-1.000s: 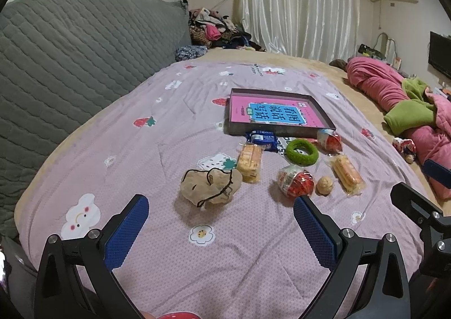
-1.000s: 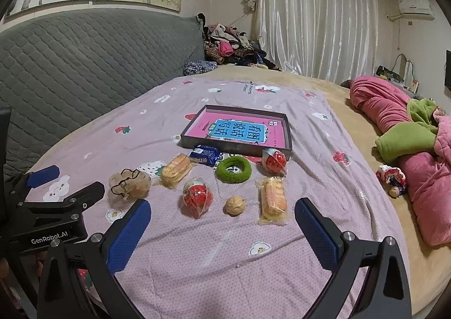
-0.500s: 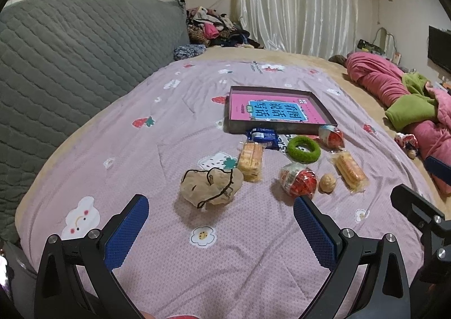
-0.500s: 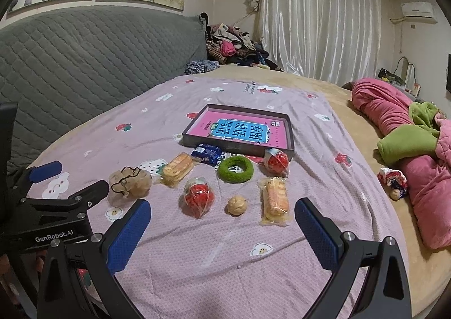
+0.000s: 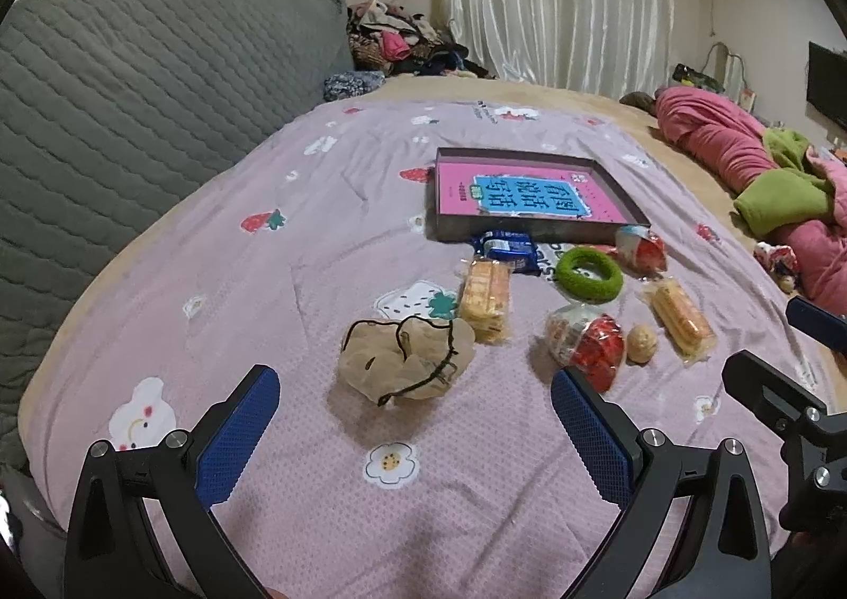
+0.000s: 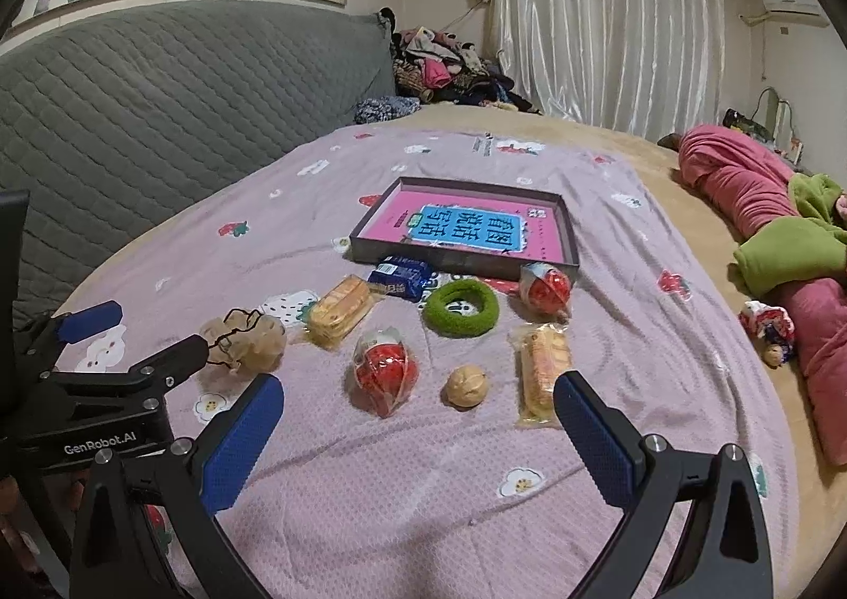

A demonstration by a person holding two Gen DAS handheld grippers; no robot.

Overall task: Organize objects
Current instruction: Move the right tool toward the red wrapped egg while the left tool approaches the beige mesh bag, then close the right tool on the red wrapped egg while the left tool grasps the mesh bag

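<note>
A dark shallow box (image 5: 534,228) (image 6: 460,262) with a pink book inside lies on the bed. In front of it lie a blue packet (image 5: 505,247) (image 6: 399,276), a green ring (image 5: 588,275) (image 6: 460,307), two red wrapped snacks (image 5: 585,345) (image 6: 385,371) (image 6: 545,284), two yellow wrapped cakes (image 5: 484,300) (image 6: 339,310) (image 6: 542,363), a walnut (image 5: 641,343) (image 6: 466,386) and a tan drawstring pouch (image 5: 405,360) (image 6: 246,342). My left gripper (image 5: 415,429) is open, just short of the pouch. My right gripper (image 6: 418,432) is open, just short of the walnut.
The lilac bedspread (image 5: 317,249) covers the bed. A grey quilted headboard (image 5: 132,85) runs along the left. Pink and green bedding (image 6: 783,228) is piled at the right, with a small toy (image 6: 767,329) beside it. Clothes (image 6: 450,69) are heaped at the back.
Both grippers have edged slightly forward toward the objects, still open. Nothing on the bed has moved.
</note>
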